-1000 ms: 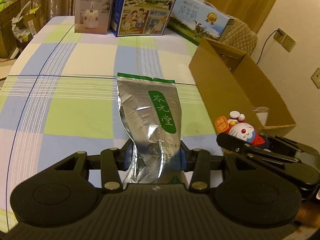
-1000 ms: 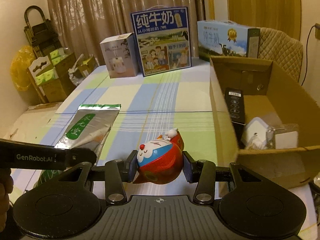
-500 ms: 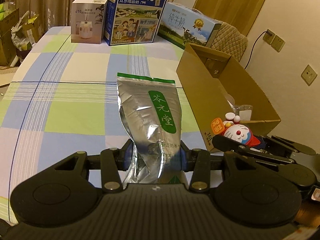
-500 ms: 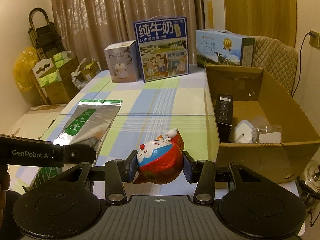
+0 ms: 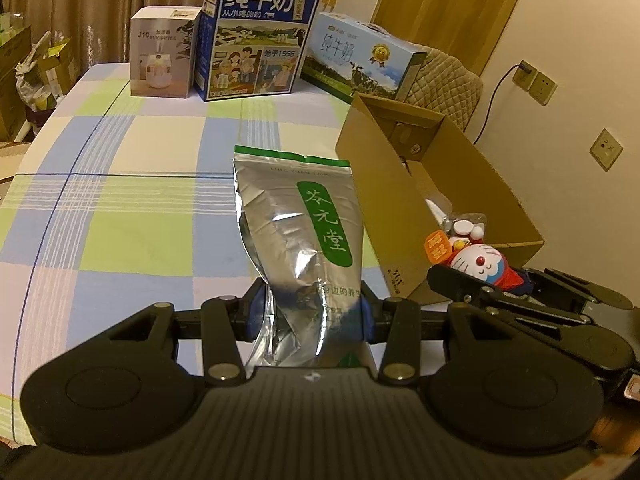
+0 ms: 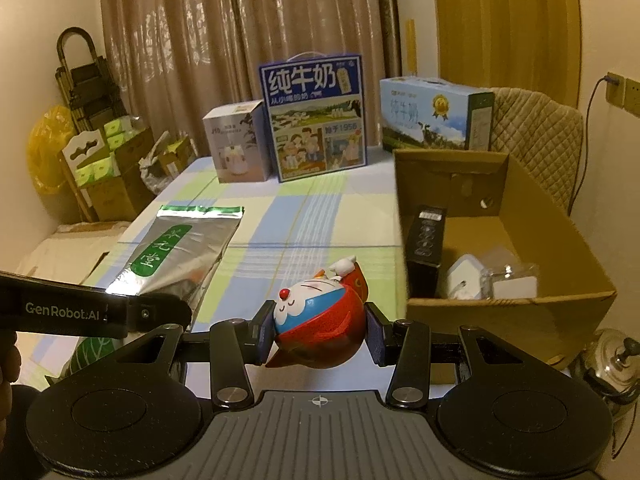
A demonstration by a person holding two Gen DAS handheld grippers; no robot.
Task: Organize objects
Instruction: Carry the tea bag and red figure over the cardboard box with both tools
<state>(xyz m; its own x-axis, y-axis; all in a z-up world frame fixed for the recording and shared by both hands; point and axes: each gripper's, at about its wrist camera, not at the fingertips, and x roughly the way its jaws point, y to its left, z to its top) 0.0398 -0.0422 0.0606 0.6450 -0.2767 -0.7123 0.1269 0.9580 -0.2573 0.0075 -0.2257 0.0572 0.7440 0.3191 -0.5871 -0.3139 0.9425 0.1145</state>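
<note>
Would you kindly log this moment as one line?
left gripper: shut on silver foil pouch | right gripper: shut on red-blue cat figurine | open cardboard box: right

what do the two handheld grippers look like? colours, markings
Both match: matte black, ribbed grey centre plate with a small crosshair mark, two round black discs, silver pivot screws, blue pads on the fingers. The left gripper shows white "GenRobot.AI" lettering on its side in the right wrist view. Right gripper: no lettering visible. No cables or sleeves visible.
</note>
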